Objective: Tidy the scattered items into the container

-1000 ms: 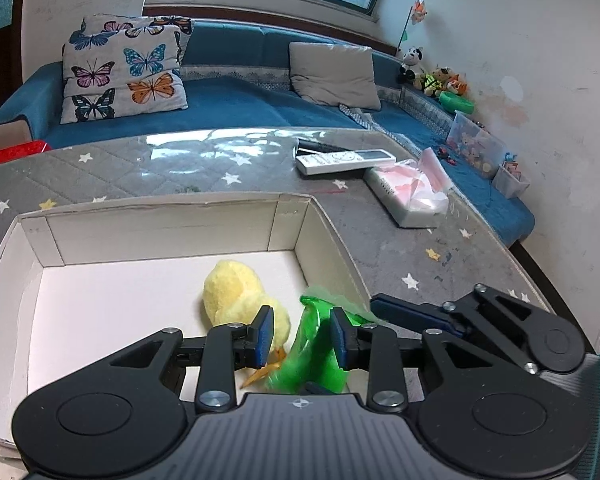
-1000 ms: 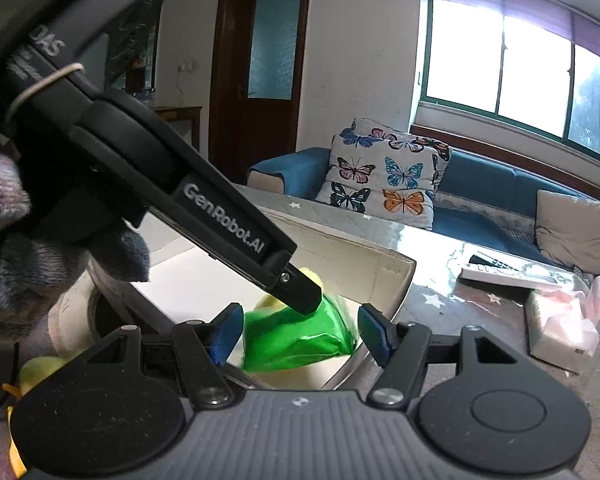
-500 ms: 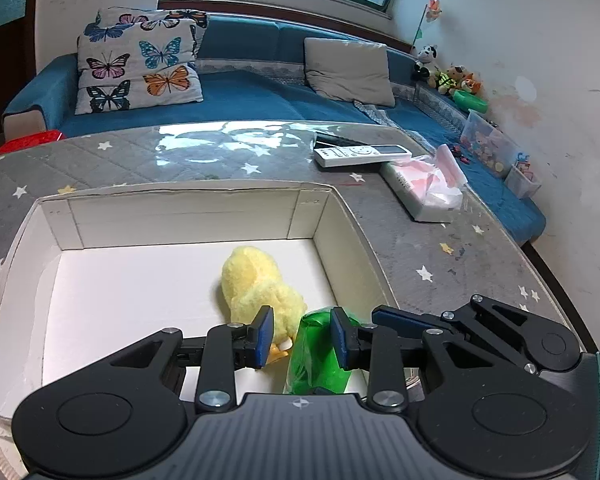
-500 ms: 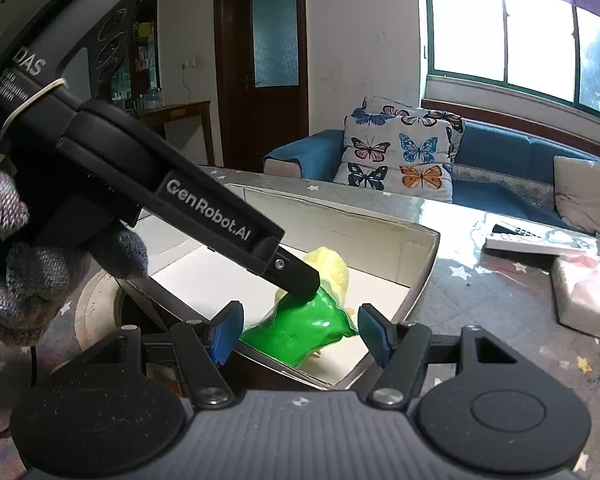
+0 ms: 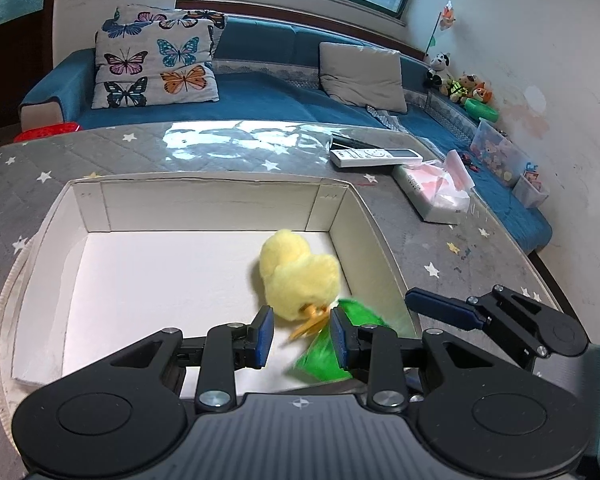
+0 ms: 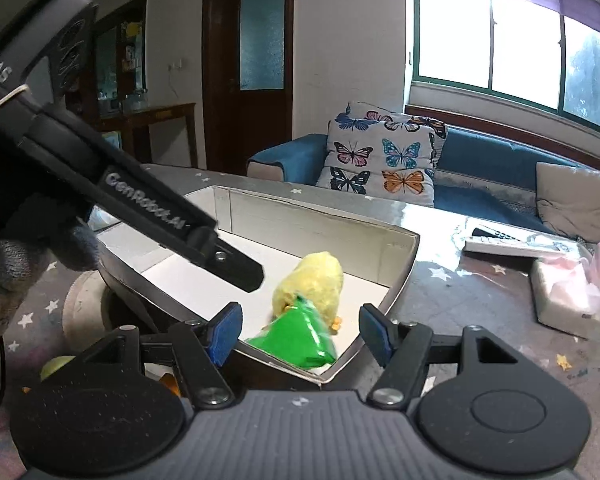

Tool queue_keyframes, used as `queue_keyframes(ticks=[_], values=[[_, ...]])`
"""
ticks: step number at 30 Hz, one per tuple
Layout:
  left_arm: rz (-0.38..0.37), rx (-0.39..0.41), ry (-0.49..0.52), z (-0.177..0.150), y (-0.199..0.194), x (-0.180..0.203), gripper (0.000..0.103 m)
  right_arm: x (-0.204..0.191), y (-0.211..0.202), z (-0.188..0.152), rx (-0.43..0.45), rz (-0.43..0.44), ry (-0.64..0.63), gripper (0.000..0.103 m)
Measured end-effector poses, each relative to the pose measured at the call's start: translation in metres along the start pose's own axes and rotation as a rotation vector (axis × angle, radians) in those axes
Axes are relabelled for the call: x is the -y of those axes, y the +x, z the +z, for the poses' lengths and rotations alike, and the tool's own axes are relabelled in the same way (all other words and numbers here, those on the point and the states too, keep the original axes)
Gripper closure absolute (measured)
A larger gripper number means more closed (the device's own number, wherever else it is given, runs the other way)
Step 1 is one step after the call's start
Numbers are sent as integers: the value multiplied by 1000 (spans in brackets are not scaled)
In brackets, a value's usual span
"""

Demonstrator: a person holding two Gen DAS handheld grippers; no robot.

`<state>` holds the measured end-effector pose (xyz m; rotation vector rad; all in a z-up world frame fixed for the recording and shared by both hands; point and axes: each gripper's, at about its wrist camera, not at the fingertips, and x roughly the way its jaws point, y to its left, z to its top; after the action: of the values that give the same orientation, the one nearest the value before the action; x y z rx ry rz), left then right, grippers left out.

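A white cardboard box (image 5: 216, 204) stands on the star-patterned table. A yellow plush duck (image 5: 296, 276) lies inside it near the right wall. A green packet (image 6: 296, 336) rests against the duck in the box's near corner and looks blurred in the left wrist view (image 5: 324, 354). My left gripper (image 5: 301, 336) hovers over the box, open by a narrow gap with nothing between its pads; the packet sits just outside its right finger (image 5: 340, 338). In the right wrist view the left gripper's fingertip (image 6: 240, 272) hangs clear above the packet. My right gripper (image 6: 300, 334) is open at the box's near corner, empty.
A white remote (image 5: 374, 156) and a pink tissue pack (image 5: 436, 192) lie on the table right of the box. A blue sofa with a butterfly pillow (image 5: 156, 68) runs behind. A gloved hand (image 6: 4, 264) holds the left gripper. A small yellow-green ball (image 6: 56, 366) lies by the box.
The green packet has come away from the left gripper's fingers and now lies in the box beside the duck. The left gripper has shifted sideways off it; the right gripper stays put.
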<state>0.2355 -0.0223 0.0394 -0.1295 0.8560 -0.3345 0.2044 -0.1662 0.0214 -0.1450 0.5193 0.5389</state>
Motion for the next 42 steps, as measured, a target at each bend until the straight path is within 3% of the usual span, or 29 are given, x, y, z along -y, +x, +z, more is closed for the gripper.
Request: queue_keyframes(ticks=[10, 29, 34, 42], values=[[-1, 14, 10, -17, -21, 0, 69, -15, -23, -6, 28, 15, -9, 36], [-19, -37, 52, -76, -52, 19, 69, -62, -66, -53, -20, 150, -20, 9], [-18, -55, 83, -91, -54, 27, 69, -76, -63, -64, -52, 176, -45, 8], [-24, -99, 41, -104, -47, 19, 69, -88, -53, -72, -79, 194, -56, 8]])
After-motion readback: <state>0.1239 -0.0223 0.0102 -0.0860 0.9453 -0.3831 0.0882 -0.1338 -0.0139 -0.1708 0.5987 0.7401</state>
